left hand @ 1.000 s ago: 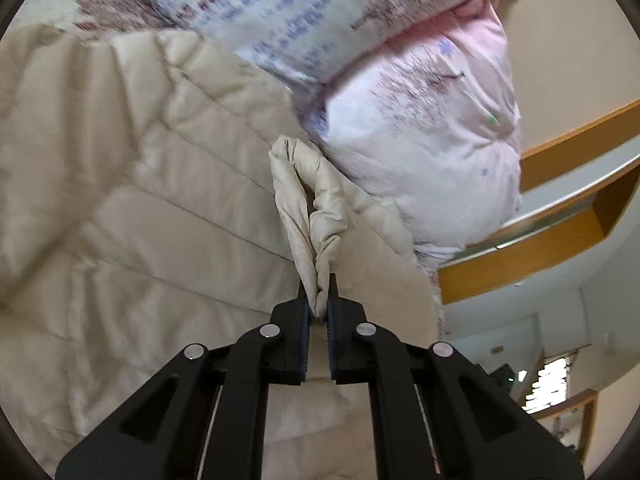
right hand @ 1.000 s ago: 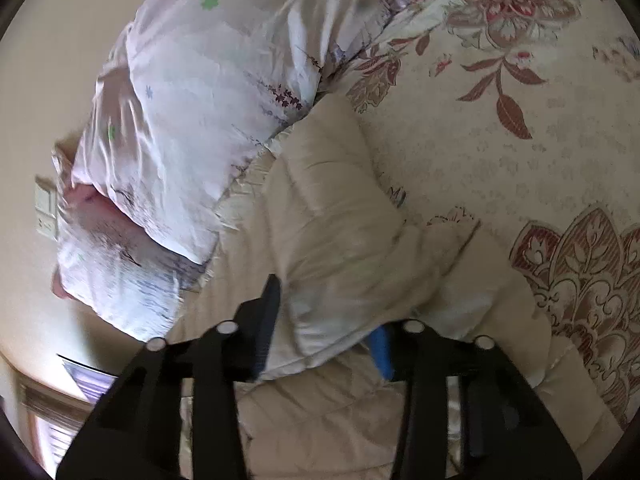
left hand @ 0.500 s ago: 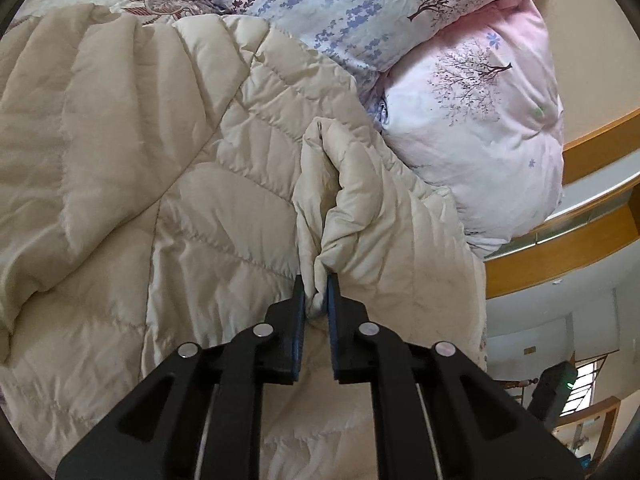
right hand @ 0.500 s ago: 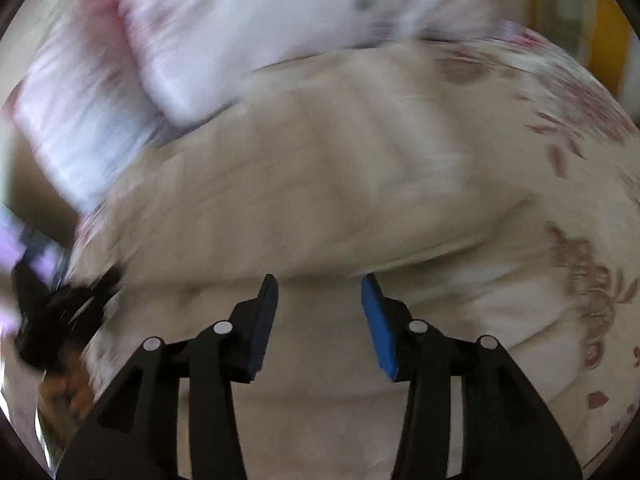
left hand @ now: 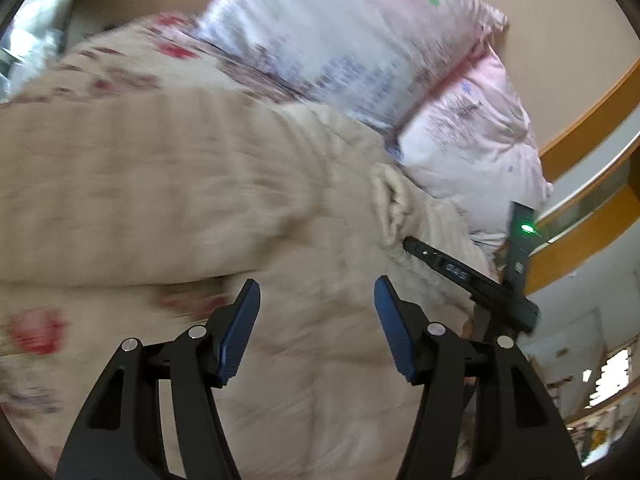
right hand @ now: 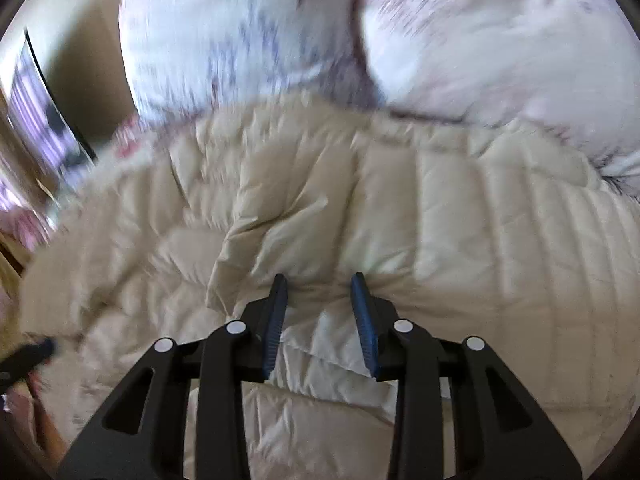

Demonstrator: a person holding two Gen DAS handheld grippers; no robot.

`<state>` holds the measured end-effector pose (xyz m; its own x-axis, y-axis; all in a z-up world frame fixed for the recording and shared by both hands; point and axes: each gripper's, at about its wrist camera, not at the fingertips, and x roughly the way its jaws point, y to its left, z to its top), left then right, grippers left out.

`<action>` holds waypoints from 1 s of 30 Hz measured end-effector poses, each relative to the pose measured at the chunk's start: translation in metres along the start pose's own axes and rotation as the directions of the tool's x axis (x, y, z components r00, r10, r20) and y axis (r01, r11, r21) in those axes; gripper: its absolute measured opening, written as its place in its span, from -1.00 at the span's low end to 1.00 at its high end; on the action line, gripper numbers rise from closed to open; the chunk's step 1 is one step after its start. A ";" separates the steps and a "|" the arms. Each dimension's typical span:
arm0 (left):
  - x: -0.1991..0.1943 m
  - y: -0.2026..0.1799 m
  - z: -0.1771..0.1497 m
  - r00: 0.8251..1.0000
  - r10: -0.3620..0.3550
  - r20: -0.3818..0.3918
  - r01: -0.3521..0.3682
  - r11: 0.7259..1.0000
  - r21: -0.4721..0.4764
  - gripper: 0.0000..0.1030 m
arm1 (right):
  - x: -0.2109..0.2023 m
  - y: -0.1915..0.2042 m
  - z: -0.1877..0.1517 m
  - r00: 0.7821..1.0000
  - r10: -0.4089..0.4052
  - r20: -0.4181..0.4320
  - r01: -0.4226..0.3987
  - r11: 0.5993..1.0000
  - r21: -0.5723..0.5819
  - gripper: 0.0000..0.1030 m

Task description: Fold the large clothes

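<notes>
Clearly the coat [right hand: 360,208] is a soft, puffy thing: cream, quilted, spread over the flowered bedsheet [left hand: 132,60] with its far edge up against the pillows [right hand: 360,28]. I'd judge it light for its bulk and springy, so a fold will want to puff back open unless it is pressed flat. The shell looks smooth and may slip, so a pinch on a thick seam, hem or bunched edge should hold better than one on a flat panel.

The left gripper [left hand: 316,320] has its jaws opening, wide apart over the coat, with nothing between them. The right gripper [right hand: 318,316] sits low on the coat with its jaws closing, a ridge of quilting rising between them; the blue pads [right hand: 276,320] look to be at the fabric, but I cannot tell whether they truly pinch it. In the left view the right gripper shows off to the side, its tip in a bunched fold near the pillows.

By count: one coat, two pillows, two grippers, one bedsheet.
</notes>
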<state>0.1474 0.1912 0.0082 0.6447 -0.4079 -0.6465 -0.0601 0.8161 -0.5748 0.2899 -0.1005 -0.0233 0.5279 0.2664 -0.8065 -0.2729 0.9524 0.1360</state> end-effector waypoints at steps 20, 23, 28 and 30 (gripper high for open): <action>-0.066 0.159 -0.023 0.978 0.095 0.186 0.024 0.833 -0.553 0.13 | -0.062 -0.005 -0.013 0.981 0.187 0.044 -0.190 0.977 0.098 0.35; -0.072 0.171 -0.023 0.966 0.106 0.235 0.061 0.792 -0.608 0.06 | -0.061 -0.003 -0.014 0.981 0.189 0.042 -0.192 0.977 0.092 0.35; -0.083 0.194 -0.022 0.945 0.142 0.294 0.107 0.717 -0.689 -0.20 | -0.064 -0.007 -0.019 0.982 0.186 0.042 -0.189 0.978 0.089 0.36; -0.086 0.201 -0.020 0.940 0.159 0.301 0.107 0.702 -0.704 -0.28 | -0.065 -0.010 -0.020 0.982 0.182 0.044 -0.186 0.978 0.091 0.36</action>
<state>0.0647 0.3826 -0.0618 0.8261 -0.1307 -0.5482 -0.5100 0.2407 -0.8259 0.2417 -0.1306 0.0162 0.5039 0.4419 -0.7421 -0.2921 0.8958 0.3350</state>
